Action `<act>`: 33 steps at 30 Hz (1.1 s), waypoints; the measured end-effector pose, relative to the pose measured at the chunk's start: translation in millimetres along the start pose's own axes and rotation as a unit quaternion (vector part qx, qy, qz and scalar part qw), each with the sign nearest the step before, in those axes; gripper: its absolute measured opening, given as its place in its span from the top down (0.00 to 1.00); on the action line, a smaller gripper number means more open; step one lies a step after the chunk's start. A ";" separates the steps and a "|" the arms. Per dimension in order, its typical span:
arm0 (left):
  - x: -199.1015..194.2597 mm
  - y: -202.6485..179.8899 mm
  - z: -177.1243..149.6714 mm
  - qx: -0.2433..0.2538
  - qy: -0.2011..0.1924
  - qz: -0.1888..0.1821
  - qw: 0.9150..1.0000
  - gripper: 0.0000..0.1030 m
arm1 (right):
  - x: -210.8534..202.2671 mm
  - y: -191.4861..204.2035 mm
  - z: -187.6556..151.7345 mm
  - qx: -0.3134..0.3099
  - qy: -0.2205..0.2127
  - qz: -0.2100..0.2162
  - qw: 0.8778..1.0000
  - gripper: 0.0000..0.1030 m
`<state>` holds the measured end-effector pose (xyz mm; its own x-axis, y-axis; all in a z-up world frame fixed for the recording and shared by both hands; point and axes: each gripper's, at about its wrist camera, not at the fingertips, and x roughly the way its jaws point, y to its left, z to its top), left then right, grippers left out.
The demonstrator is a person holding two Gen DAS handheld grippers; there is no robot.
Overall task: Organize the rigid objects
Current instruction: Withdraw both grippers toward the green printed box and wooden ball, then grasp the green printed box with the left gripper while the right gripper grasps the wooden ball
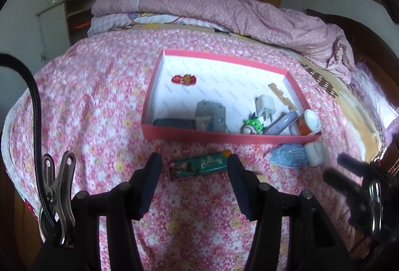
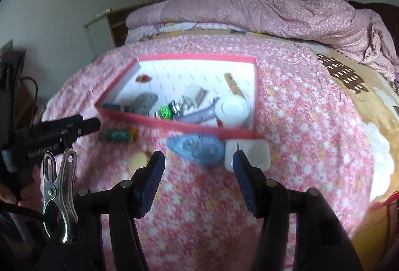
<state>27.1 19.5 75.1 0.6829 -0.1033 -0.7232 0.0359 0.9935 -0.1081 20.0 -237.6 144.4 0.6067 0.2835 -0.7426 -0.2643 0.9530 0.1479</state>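
A pink-rimmed box (image 1: 224,138) with a white floor lies on the bed and holds several small items, among them a white charger (image 1: 264,104) and an orange bottle with a white cap (image 1: 308,122). A green stick-shaped pack (image 1: 199,165) lies on the sheet in front of the box, between the tips of my open left gripper (image 1: 194,166), which do not press on it. My right gripper (image 2: 198,161) is open just short of a blue teardrop-shaped object (image 2: 195,148). A small white case (image 2: 249,151) sits partly behind its right finger.
The bed carries a pink floral sheet (image 1: 99,101), with a folded pink quilt (image 1: 212,9) behind the box. A wooden headboard (image 1: 361,36) rises at the right, and a low shelf (image 1: 62,21) stands at the far left. The box (image 2: 174,125) sits just beyond both grippers.
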 end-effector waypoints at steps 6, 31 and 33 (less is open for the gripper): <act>16.4 -3.5 -10.6 -0.013 0.020 -0.011 1.000 0.37 | 0.6 0.8 -19.5 -0.003 0.014 0.000 1.000 0.43; 35.9 -30.8 -15.8 0.007 -0.037 0.062 0.997 0.17 | 25.9 1.9 -54.9 -0.007 0.028 0.006 1.000 0.32; 39.8 -33.9 -15.5 0.015 -0.028 0.063 0.997 0.17 | 26.2 4.1 -55.9 -0.012 0.025 0.007 1.000 0.29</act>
<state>41.7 -19.0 39.4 0.7224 0.0252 -0.6910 -0.0317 0.9995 0.0033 -7.2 -232.2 89.1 0.5643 0.2913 -0.7725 -0.2909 0.9458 0.1442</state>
